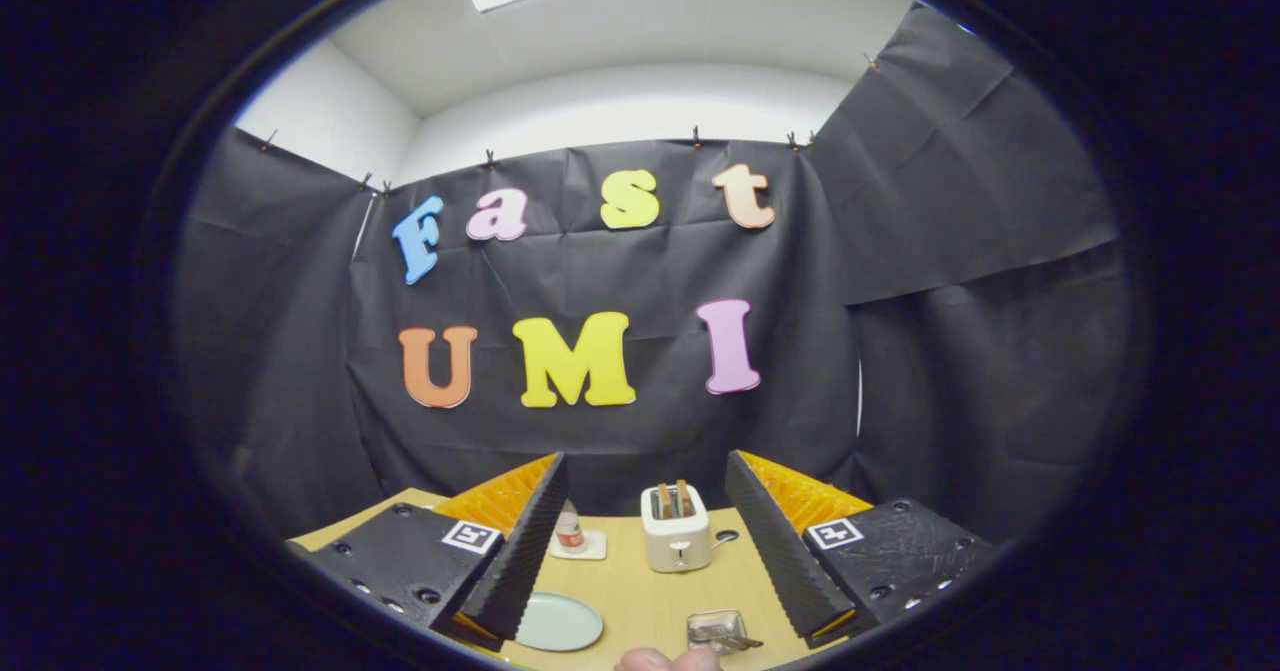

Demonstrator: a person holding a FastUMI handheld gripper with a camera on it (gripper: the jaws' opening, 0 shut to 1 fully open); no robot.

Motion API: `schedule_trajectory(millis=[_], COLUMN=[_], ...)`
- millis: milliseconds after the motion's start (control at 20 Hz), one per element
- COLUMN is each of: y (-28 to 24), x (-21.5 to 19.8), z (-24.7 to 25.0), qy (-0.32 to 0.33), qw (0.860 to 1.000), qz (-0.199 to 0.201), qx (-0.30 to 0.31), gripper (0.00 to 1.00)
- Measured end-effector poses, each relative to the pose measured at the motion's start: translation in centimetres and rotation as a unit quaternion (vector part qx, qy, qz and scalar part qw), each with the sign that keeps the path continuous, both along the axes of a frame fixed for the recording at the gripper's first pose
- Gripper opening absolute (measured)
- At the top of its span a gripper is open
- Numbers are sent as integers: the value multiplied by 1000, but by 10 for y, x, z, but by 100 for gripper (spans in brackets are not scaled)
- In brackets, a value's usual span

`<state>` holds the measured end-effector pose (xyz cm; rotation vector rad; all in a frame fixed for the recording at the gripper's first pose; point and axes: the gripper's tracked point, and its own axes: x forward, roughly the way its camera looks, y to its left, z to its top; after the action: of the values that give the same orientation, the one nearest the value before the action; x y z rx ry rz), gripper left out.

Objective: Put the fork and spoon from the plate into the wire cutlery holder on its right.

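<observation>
Between the tool's two fingers and low on the pale wooden bench (650, 596), the small clear wire cutlery holder (716, 629) sits with metal cutlery handles (735, 641) lying in it and poking out toward its right; whether both fork and spoon are there is too small to tell, though I judge the task near done or done. Just left of the holder lies the round pale-green plate (558, 621), and the part of it that shows looks bare, which fits cutlery having been lifted off it; part of the plate is hidden behind the left finger. The tool (645, 541) is held high and level above the bench with its fingers spread wide apart and nothing between them, a pose that suits a release and a pull-back rather than a grasp. Beyond the holder stands a white two-slot toaster (677, 531) with toast in it, and left of that a small clear bottle (570, 529) on a white coaster. A fingertip (668, 659) of a person's hand shows nearest the camera.
</observation>
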<state>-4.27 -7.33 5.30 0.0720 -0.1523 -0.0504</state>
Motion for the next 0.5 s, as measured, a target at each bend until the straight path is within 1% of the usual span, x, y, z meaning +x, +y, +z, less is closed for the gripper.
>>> schedule_trajectory(millis=[250,500], y=[0,7], x=[4,11], z=[1,-3], qy=[-4,7], qw=[1000,1000], qz=[-1,9], qx=[-10,-8], gripper=[95,95])
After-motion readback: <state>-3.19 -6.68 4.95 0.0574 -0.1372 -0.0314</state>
